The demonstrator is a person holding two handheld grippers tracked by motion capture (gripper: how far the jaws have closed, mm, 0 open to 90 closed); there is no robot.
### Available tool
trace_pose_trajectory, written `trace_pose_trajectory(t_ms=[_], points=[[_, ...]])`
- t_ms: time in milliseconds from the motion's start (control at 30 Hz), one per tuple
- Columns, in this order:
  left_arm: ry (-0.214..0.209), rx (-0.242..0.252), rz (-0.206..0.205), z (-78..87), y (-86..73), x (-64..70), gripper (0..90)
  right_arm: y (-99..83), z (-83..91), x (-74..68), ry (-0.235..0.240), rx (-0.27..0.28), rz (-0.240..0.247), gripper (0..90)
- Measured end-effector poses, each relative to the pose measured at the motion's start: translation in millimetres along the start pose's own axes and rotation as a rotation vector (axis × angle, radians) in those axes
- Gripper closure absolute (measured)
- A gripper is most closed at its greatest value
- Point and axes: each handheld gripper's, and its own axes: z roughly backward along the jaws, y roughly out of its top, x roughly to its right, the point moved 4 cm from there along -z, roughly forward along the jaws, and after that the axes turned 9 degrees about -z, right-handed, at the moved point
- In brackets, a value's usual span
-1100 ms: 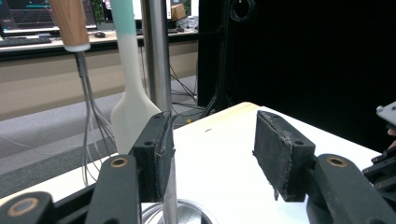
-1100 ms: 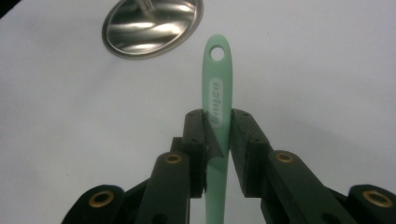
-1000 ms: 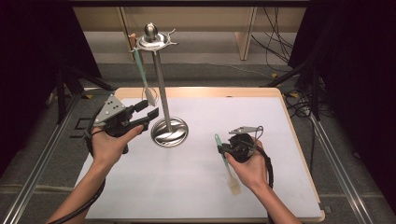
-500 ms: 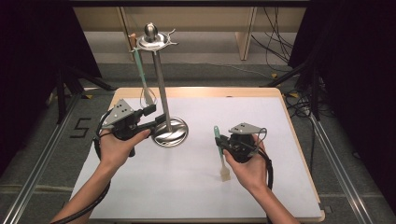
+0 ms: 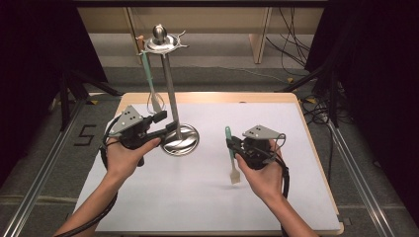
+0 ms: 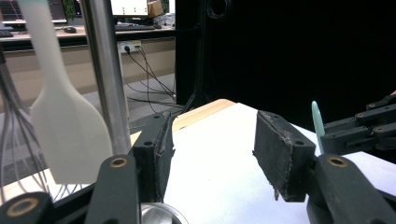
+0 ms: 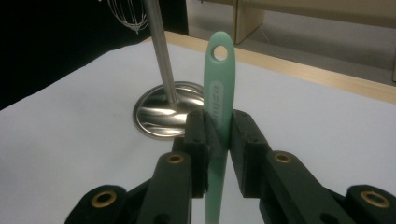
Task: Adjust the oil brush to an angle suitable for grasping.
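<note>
Right gripper (image 5: 231, 144) clamps green brush (image 5: 231, 157) handle; left gripper (image 5: 168, 123) jaws apart by rack pole (image 5: 169, 94) on worktop (image 5: 207, 207)

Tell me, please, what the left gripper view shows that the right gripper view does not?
Left gripper view, not the right one: a white spatula hanging beside the metal pole, and the left tongs standing open with nothing between them. Right gripper view, not the left one: the right tongs shut on the green utensil, the hole in its handle end plain, and the stand's round base almost whole. Both: the metal pole, the whisk wires, the white table cover and the green utensil's tip.
</note>
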Motion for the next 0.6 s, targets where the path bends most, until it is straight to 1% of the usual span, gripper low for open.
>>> trace_pose_trajectory(t_ms=[33, 67, 100, 167, 200, 233, 267, 300, 333, 367, 400, 433, 467, 533, 600], points=[[-0.002, 0.002, 0.000, -0.1, 0.2, 0.6, 46.4, -0.2, 2.1, -2.7, 0.004, -0.022, -0.026, 78.2], [-0.005, 0.001, -0.001, -0.1, 0.2, 1.2, 46.4, 0.8, 1.5, -3.4, 0.008, -0.009, -0.019, 78.2], [-0.007, 0.000, -0.002, -0.1, 0.0, 1.5, 46.4, 1.8, 2.7, -2.4, 0.024, -0.032, 0.024, 78.2], [-0.007, 0.000, 0.000, -0.1, -0.5, 1.9, 46.4, 2.1, 2.6, -7.1, 0.019, -0.031, -0.008, 78.2], [-0.007, -0.001, -0.004, 0.2, -0.8, 1.6, 46.4, 3.5, 1.3, -8.0, 0.031, -0.016, -0.002, 78.2], [-0.004, -0.002, -0.006, 0.5, -1.1, 1.0, 46.4, 5.4, -0.8, -7.6, 0.025, 0.009, 0.017, 78.2], [-0.003, -0.002, -0.004, 0.9, -1.2, 0.8, 46.4, 6.3, -1.3, -8.1, 0.016, 0.018, 0.013, 78.2], [-0.003, -0.001, -0.002, 1.3, -1.1, 0.7, 46.4, 7.2, 0.8, -8.5, 0.035, -0.021, 0.026, 78.2], [-0.002, 0.000, 0.000, 1.7, -1.1, 0.6, 46.4, 7.3, 0.9, -10.7, 0.040, -0.025, 0.007, 78.2], [-0.001, 0.000, -0.001, 2.2, -1.0, 0.4, 46.4, 8.5, 0.7, -10.5, 0.028, -0.013, 0.026, 78.2], [0.000, 0.002, -0.002, 2.6, -0.9, 0.2, 46.4, 9.8, 0.7, -10.5, 0.030, -0.009, 0.047, 78.2], [0.001, 0.002, -0.001, 2.9, -0.8, 0.1, 46.4, 10.8, -0.1, -11.0, 0.028, 0.008, 0.059, 78.2], [0.002, 0.003, -0.004, 3.2, -0.7, 0.1, 46.4, 9.6, 0.5, -14.4, 0.038, -0.014, 0.024, 78.2], [0.003, 0.002, -0.003, 3.6, -0.7, 0.3, 46.4, 10.5, 0.7, -14.7, 0.035, -0.014, 0.042, 78.2], [0.003, 0.000, 0.001, 3.5, -1.3, 0.5, 46.4, 9.5, -0.4, -15.7, 0.039, -0.016, 0.034, 78.2]])
